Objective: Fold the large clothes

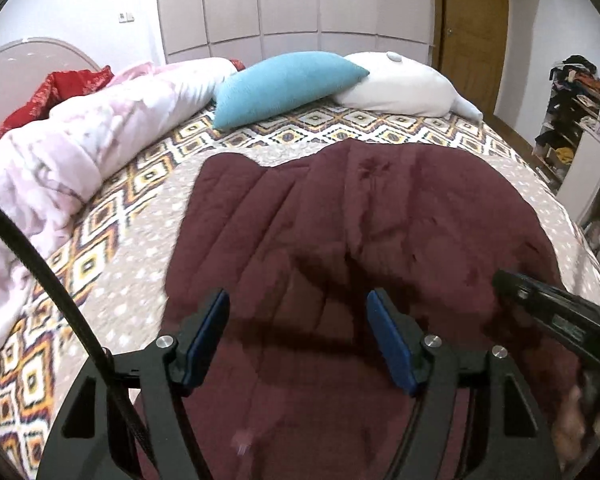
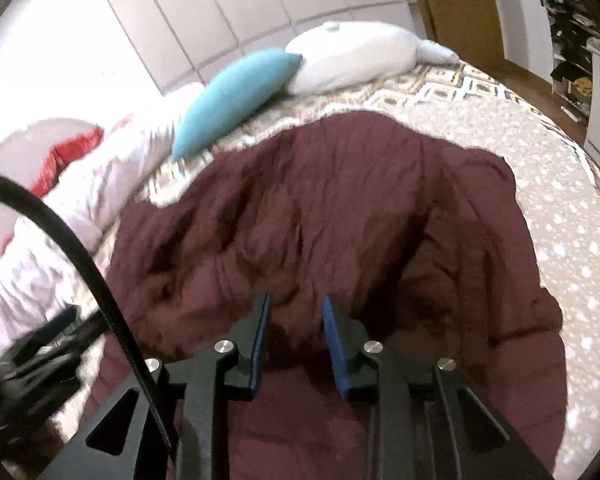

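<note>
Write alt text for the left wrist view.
A maroon quilted coat lies spread on a patterned bed, with the open left tool hovering over its near part. The right tool enters from the right; a teal pillow lies beyond.
</note>
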A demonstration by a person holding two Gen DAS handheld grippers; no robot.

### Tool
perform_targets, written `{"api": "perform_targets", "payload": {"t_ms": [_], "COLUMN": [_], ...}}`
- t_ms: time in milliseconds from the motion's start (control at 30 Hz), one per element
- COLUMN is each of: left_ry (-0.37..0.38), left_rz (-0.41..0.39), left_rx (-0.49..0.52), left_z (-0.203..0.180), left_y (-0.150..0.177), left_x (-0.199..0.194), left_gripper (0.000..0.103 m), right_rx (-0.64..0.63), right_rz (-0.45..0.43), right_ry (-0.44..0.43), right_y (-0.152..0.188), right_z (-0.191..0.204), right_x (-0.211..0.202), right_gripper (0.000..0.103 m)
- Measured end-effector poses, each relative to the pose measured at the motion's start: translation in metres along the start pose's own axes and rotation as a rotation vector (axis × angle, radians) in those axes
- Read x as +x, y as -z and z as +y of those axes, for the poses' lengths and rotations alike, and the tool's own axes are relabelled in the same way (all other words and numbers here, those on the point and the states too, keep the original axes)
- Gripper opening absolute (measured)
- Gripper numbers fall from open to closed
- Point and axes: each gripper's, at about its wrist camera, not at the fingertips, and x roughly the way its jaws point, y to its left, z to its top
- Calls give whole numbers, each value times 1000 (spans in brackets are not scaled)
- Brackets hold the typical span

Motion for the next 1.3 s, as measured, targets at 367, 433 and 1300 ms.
{"api": "perform_targets", "payload": {"t_ms": [367, 433, 1300], "left_ry": [-25, -23, -58], "left_rz": [-79, -92, -177], "left_rx": [19, 12, 7], "left_z": [14, 16, 30], "left_y": [56, 64, 127], "left_x": [-101, -117, -209], "left_gripper": [71, 71, 71], "right_rx": [-88, -97, -44], "right_rz": [-6, -7, 11], "right_ry": [35, 38, 142], "right_y": [52, 63, 163], "right_z": [23, 23, -5], "right_x": [-78, -91, -176], "right_gripper": [36, 38, 49]}}
